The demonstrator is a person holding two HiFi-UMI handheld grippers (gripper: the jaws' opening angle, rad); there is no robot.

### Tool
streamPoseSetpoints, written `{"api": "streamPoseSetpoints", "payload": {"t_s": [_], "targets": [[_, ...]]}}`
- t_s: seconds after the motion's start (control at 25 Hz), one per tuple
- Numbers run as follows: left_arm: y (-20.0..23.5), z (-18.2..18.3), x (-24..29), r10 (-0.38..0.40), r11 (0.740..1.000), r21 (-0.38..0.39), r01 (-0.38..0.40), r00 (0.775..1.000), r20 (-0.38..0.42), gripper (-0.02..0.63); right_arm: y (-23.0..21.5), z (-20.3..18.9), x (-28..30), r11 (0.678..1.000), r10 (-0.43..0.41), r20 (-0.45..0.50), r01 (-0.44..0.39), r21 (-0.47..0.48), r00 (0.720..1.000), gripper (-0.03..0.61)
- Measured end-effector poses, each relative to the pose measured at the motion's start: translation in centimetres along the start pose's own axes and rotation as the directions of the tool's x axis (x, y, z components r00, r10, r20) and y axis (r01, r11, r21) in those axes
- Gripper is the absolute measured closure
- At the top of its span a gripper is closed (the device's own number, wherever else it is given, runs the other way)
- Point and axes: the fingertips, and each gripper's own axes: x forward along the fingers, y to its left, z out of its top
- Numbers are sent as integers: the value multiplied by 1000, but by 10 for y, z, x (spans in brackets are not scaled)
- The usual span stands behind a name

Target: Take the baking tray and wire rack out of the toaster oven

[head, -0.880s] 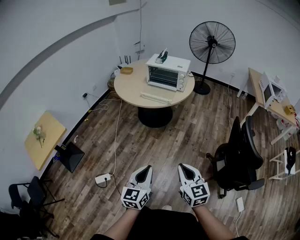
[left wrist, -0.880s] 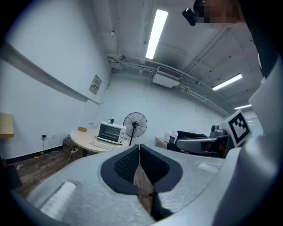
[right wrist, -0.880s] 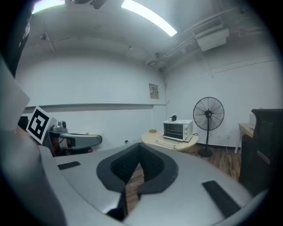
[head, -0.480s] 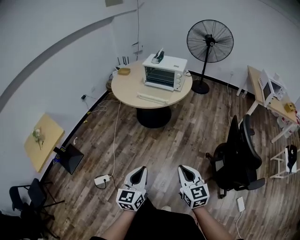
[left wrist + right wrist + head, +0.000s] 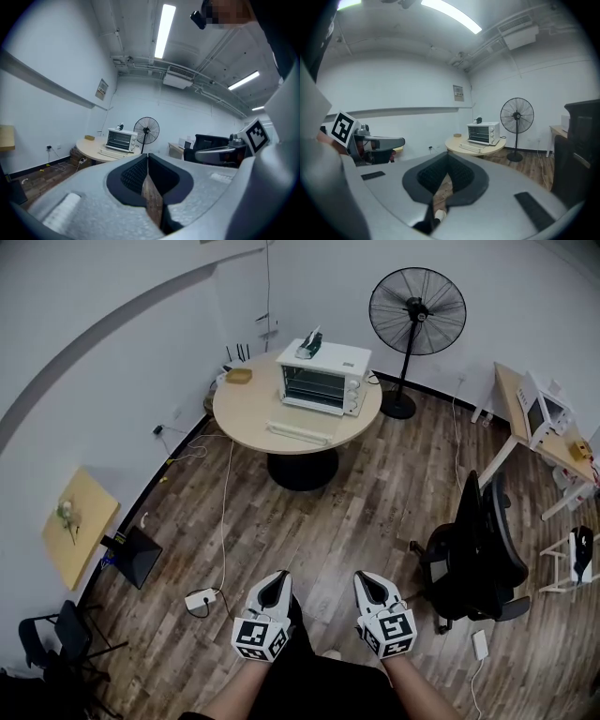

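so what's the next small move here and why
Probably a step forward toward the round table. The toaster oven sits on it, across a stretch of wood floor, well beyond both grippers. The left gripper and right gripper have their jaws shut with nothing between them, so nothing at the oven looks reachable from here.

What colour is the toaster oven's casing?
White; the box-shaped toaster oven shows best in the head view.
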Motion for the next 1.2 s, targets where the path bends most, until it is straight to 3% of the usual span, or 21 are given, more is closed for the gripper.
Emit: {"api": "streamPoseSetpoints", "payload": {"t_s": [0.52, 0.92, 1.2], "targets": [[132, 15, 141, 7, 1000, -6, -8, 999, -36, 592, -62, 17, 173, 999, -36, -104, 37, 4, 994, 578], [281, 81, 264, -53, 999, -11, 53, 997, -58, 592, -91, 65, 378, 998, -52, -181, 58, 24, 982, 578], [337, 101, 321, -114, 993, -36, 112, 993, -39, 592, -89, 97, 440, 998, -57, -196, 61, 15, 979, 578]]}}
